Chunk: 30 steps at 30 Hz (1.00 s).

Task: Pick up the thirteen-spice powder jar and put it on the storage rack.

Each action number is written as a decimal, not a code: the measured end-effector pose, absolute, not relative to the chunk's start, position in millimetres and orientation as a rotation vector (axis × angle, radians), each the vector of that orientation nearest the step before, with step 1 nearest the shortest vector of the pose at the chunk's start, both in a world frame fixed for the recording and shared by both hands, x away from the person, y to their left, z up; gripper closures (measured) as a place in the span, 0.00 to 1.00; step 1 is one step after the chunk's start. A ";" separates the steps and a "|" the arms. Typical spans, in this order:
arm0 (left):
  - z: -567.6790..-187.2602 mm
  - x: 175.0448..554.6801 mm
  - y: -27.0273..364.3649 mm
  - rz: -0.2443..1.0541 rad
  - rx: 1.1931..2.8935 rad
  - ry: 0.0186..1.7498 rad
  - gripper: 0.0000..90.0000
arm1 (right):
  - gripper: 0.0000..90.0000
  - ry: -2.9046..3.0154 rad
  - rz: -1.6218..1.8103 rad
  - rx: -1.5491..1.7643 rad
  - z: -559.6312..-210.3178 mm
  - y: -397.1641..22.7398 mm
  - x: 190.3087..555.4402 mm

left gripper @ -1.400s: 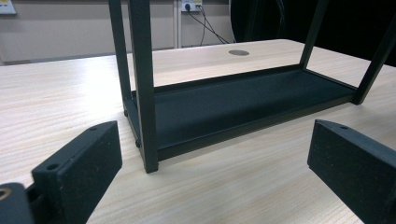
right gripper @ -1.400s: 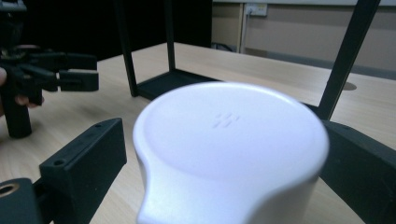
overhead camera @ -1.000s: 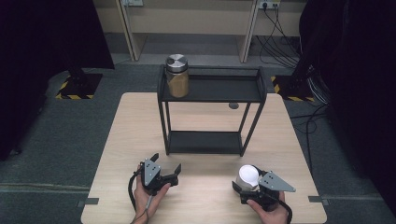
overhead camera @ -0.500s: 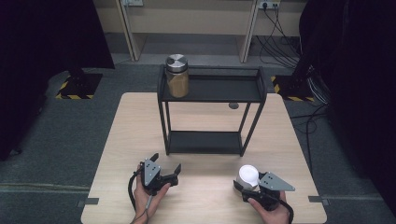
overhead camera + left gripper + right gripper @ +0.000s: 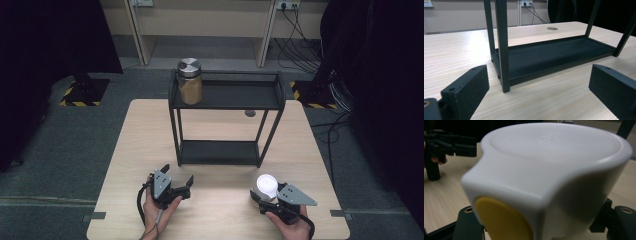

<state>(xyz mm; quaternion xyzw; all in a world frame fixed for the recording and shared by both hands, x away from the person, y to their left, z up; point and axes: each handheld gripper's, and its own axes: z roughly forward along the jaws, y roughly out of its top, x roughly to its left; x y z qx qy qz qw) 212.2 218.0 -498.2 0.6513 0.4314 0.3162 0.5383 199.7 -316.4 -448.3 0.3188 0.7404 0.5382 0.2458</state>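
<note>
On the wooden surface (image 5: 150,130) stands the black rack (image 5: 227,95), a capped jar (image 5: 190,81) on its top shelf. Near the front edge, your right gripper (image 5: 261,196) has its fingers clamped on the white container (image 5: 266,185); your left gripper (image 5: 176,176) rests with fingers apart.

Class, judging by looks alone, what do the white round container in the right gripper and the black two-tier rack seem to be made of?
White round container: probably plastic; smooth, moulded, softly glossy, with a yellow patch. Black two-tier rack: likely painted metal; thin square legs, matte finish.
</note>
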 end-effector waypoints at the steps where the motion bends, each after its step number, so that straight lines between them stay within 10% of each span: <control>1: -498.0 212.2 217.7 0.753 1.550 1.028 0.02 | 0.34 2.000 1.484 0.870 -444.9 -318.9 199.6; 30: -499.1 210.6 216.8 0.770 1.551 1.017 0.02 | 0.34 1.832 1.600 0.825 -405.9 -324.1 205.2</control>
